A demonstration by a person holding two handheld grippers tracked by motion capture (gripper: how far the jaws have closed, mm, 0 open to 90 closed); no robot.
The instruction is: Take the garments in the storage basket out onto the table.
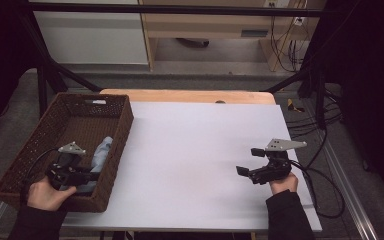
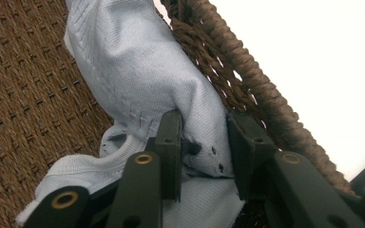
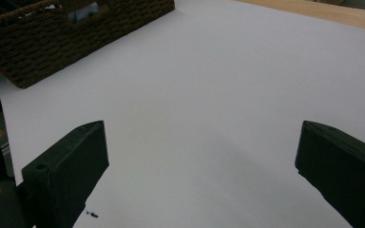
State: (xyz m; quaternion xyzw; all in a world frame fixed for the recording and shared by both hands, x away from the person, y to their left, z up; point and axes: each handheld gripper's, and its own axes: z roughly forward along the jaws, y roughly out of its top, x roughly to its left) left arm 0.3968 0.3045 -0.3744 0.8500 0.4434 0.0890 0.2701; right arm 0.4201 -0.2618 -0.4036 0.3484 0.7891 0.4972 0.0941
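Left gripper (image 1: 87,176) reaches into the woven basket (image 1: 122,131) at the table's left in the high view, at a pale blue cloth (image 1: 101,150); the right gripper (image 1: 250,161) hovers over the white sheet (image 1: 190,150), well apart. Left gripper view: jaws clamped on a fold of cloth (image 2: 142,76) beside the basket wall (image 2: 247,76). Right gripper view: jaws wide apart above the sheet (image 3: 209,95)

A lab-style recording bench
Black metal frame (image 1: 180,9) surrounds a white-covered tabletop (image 1: 200,150); loose cables (image 1: 285,45) hang at wall sockets (image 1: 298,21) behind
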